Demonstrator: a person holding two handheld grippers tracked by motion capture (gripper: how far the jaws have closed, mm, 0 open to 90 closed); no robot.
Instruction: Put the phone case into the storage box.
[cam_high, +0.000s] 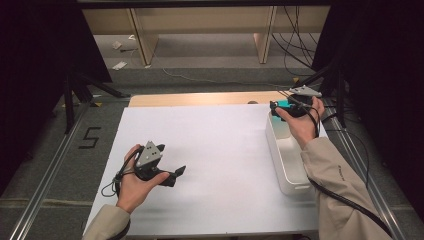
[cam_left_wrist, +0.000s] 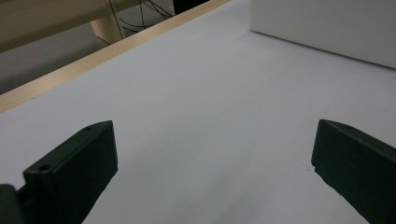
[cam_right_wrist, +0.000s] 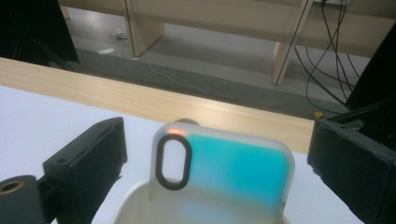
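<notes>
A translucent phone case (cam_right_wrist: 224, 168) with a teal back and an oval camera cutout stands upright at the far end of a white bin (cam_high: 287, 170). In the high view the phone case (cam_high: 283, 103) shows as a teal patch by my right hand. My right gripper (cam_right_wrist: 217, 144) is open, one jaw on each side of the case with a small gap on both sides. My left gripper (cam_high: 175, 176) rests low over the white table sheet (cam_high: 215, 150) at the near left. It is open, and the left gripper (cam_left_wrist: 215, 144) has bare sheet between its jaws.
The bin's wall (cam_left_wrist: 327, 28) stands at the table's right side, and its rim (cam_right_wrist: 135, 196) curves under the case. A wooden table edge (cam_right_wrist: 140, 100) runs along the far side. Beyond it lie floor, cables (cam_high: 295, 40) and black stands.
</notes>
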